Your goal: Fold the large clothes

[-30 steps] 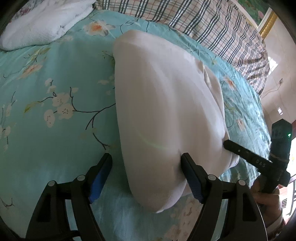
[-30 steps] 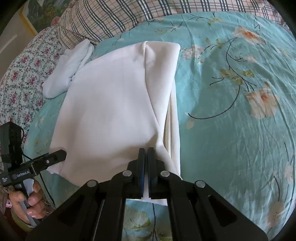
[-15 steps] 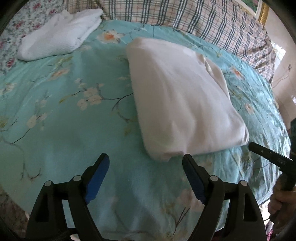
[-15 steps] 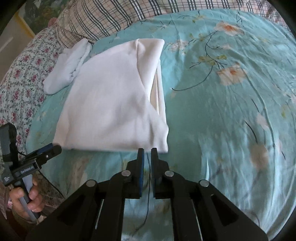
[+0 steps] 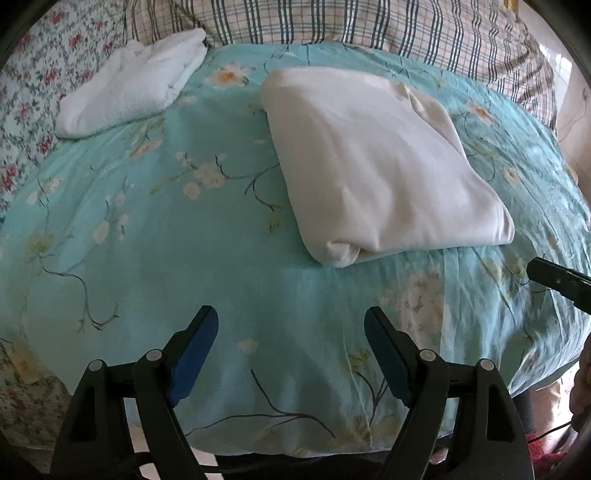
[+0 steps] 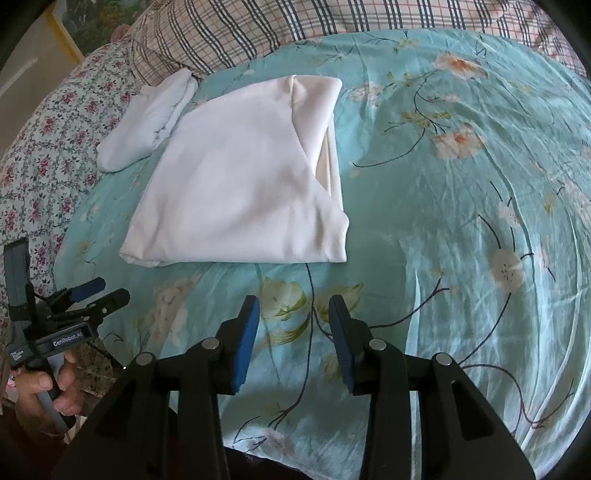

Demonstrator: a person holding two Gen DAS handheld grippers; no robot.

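Note:
A white garment lies folded into a flat bundle on the teal floral bedspread; it also shows in the right wrist view. My left gripper is open and empty, held back over the bed's near edge, clear of the garment. It also shows at the left of the right wrist view. My right gripper is open and empty, just short of the garment's near edge. Its tip shows at the right edge of the left wrist view.
A second folded white cloth lies at the far left, also in the right wrist view. Plaid pillows line the far side. A floral sheet covers the left. The bed's edge runs just below my grippers.
My right gripper let go of the garment's near edge and opened. Both grippers pulled back toward the bed's near edge. The garment now lies flat and folded.

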